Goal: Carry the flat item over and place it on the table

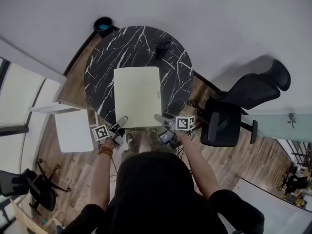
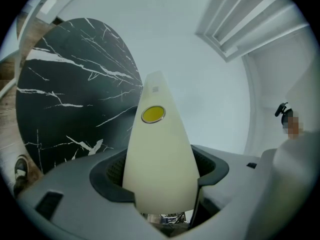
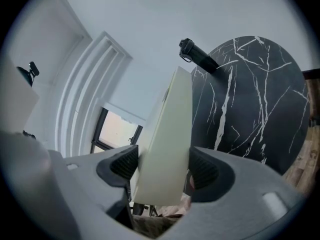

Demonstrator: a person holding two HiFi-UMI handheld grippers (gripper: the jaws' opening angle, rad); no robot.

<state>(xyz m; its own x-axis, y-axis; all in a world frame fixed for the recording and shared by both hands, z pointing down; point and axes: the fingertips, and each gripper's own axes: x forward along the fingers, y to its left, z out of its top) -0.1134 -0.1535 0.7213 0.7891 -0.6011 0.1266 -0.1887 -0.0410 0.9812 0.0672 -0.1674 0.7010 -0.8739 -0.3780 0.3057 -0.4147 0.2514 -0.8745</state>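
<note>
Slippage at the near rim is the main worry. The cream board point(image 1: 137, 96) lies flat over the near half of the round black table point(image 1: 100, 65), with its near edge about level with the table's rim. I cannot tell whether it already rests on the stone or hangs just above it. The left gripper point(image 1: 122, 121) has one near corner and the right gripper point(image 1: 160, 118) the other. Each stands wide, with the board filling the gap and the pads against both faces, so both appear to hold it. If one side lets go before the other, the board would likely swing on the remaining grip and skid on the smooth top. If the lower jaws are caught between board and table, pulling them back could drag the board off the rim toward the person. Pushing it further in to be safe brings its own risk, since a black object point(image 1: 160, 50) stands near the far edge and could be knocked.
</note>
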